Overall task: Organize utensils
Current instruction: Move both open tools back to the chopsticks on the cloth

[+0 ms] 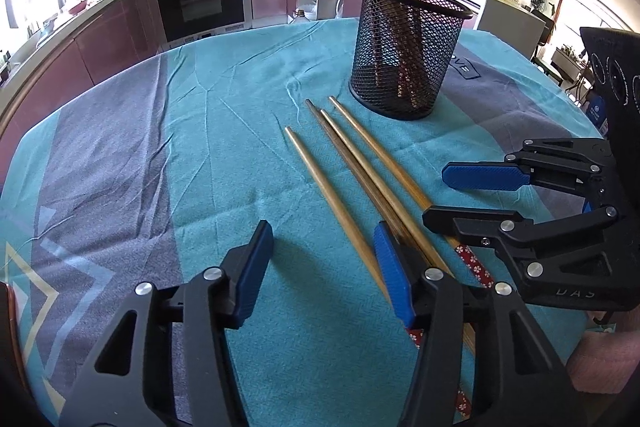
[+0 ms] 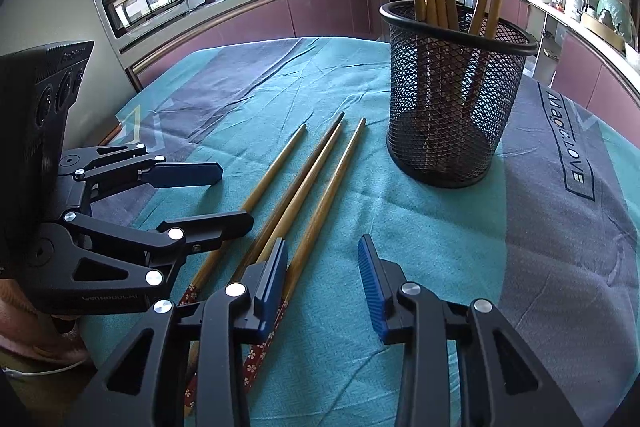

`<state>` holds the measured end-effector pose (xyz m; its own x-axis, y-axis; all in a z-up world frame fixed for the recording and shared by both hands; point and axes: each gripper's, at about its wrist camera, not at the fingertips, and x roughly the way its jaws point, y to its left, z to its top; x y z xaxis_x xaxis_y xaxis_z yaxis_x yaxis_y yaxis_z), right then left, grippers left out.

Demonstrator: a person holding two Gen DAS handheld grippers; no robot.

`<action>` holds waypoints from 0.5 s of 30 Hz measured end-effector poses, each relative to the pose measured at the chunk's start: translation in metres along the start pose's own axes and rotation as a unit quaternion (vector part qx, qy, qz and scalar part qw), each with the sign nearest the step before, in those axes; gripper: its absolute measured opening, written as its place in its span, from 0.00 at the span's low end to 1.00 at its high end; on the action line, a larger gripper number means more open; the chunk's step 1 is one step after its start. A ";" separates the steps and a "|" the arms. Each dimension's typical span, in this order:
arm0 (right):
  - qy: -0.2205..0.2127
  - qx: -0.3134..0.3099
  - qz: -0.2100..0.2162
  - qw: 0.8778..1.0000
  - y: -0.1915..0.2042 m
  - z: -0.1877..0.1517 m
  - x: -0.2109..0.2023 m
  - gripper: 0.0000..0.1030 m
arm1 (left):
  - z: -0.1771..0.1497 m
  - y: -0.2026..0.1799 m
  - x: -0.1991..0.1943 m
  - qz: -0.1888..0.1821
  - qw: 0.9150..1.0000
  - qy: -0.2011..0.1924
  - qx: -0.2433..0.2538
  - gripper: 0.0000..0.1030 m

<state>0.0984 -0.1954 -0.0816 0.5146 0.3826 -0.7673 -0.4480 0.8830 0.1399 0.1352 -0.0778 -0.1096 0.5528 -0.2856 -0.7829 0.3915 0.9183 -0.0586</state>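
Chopsticks [image 1: 352, 163], four, long, brown, wooden, being seen from left wrist view lying side by side on teal and grey tablecloth [image 1: 160, 147], tips toward black wire-mesh cup [image 1: 408, 55] already holding more sticks. Left gripper [image 1: 320, 267] being held partly open, nothing between blue pads, right pad beside one stick. Right gripper [image 1: 464, 195] being held partly open nearby.

Right wrist view: right gripper [image 2: 324, 279] being held narrowly open, empty, left pad over sticks [image 2: 316, 183]. Mesh cup [image 2: 452, 95] standing beyond.
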 end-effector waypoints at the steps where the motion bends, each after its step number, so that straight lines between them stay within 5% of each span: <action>1: 0.000 -0.001 0.000 1.000 0.000 0.000 0.000 0.33 | 0.000 0.001 0.000 0.000 1.000 -0.001 0.000 0.48; 15: -0.003 -0.004 -0.019 1.000 0.007 0.014 0.013 0.31 | 0.004 0.011 0.002 0.007 1.000 -0.006 -0.021 0.26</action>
<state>0.1123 -0.1804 -0.0819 0.5354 0.3500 -0.7687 -0.4333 0.8950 0.1057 0.1435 -0.0697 -0.1092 0.5660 -0.2763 -0.7767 0.3528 0.9327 -0.0747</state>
